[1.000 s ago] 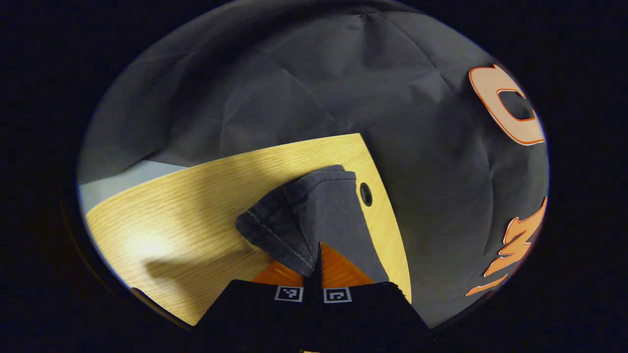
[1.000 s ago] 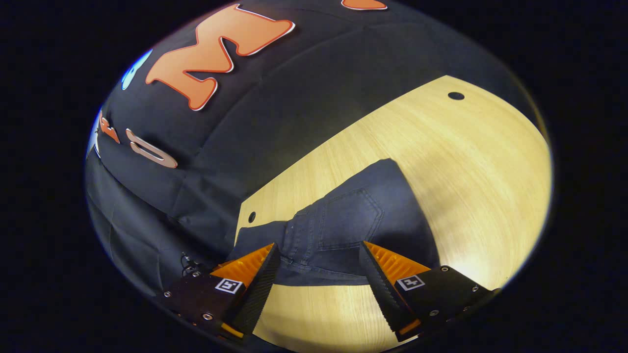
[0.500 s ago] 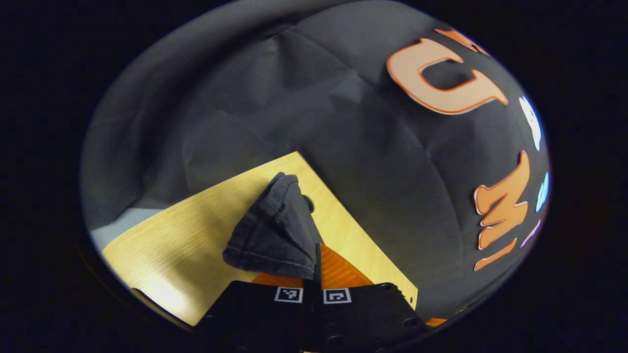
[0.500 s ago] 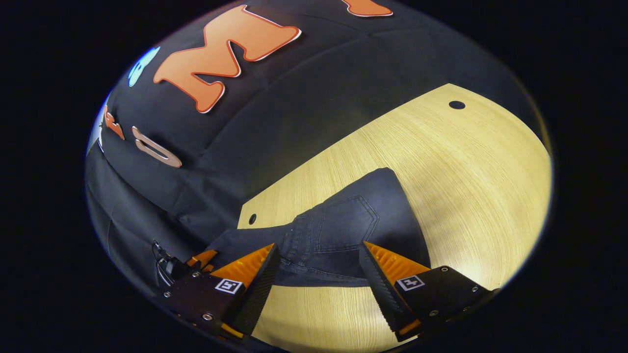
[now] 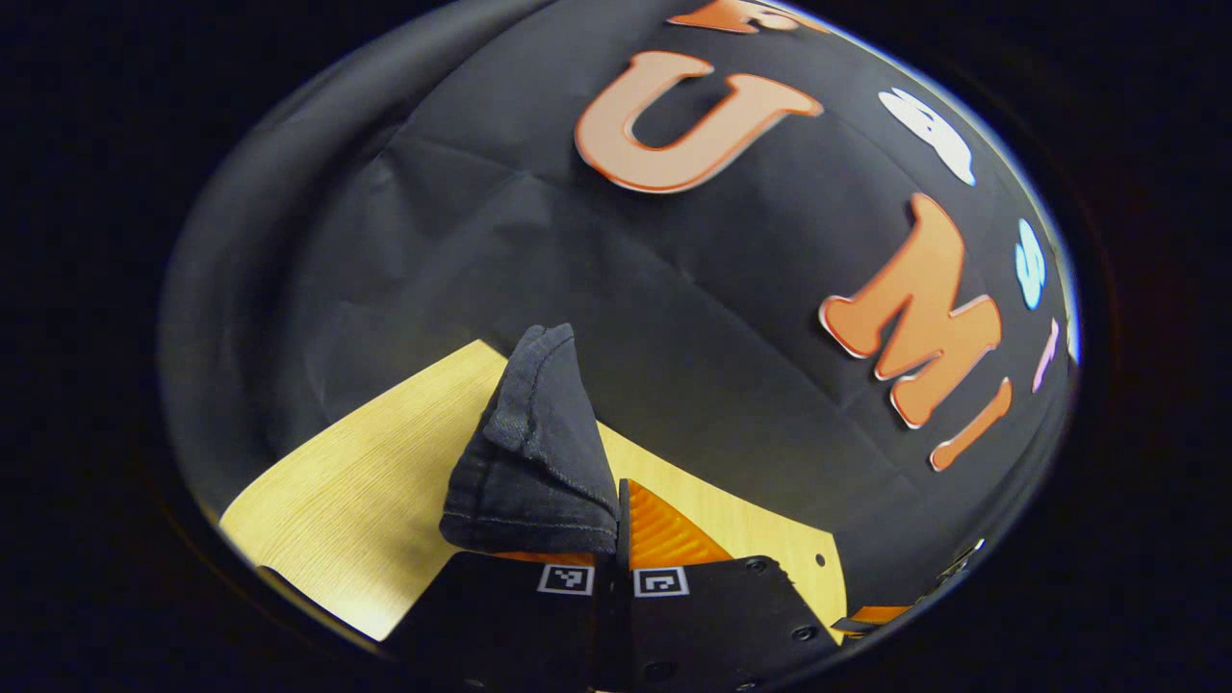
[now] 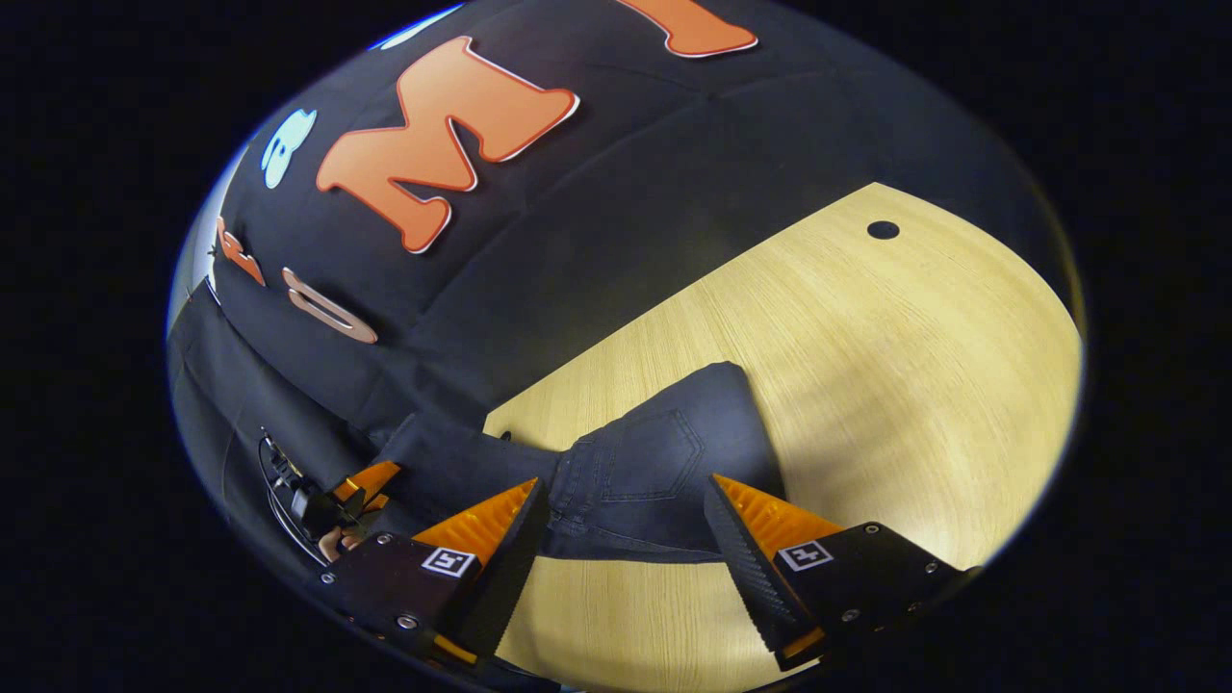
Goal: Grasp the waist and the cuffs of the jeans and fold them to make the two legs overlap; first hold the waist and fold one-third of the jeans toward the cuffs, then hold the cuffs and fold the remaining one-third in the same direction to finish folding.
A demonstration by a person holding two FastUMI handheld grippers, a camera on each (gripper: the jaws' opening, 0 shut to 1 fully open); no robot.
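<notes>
Moved: we raised left claw (image 5: 616, 500) with jeans cuff (image 5: 534, 452) off worktop (image 5: 337, 500) | left clamped on cuff | right claw (image 6: 626, 525) agape over waist (image 6: 635, 472) | step: legs overlap | next: we pinch waist.

I saw the jeans (image 6: 654, 472) as dark, matt denim cloth with visible stitched seams. The table (image 6: 866, 366) looked like pale wood with fine grain and a smooth, slightly shiny finish. The fingers (image 6: 770, 525) had ribbed orange plastic and rough black pads.

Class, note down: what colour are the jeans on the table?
Dark blue-grey denim jeans, seen best in the right gripper view.
</notes>
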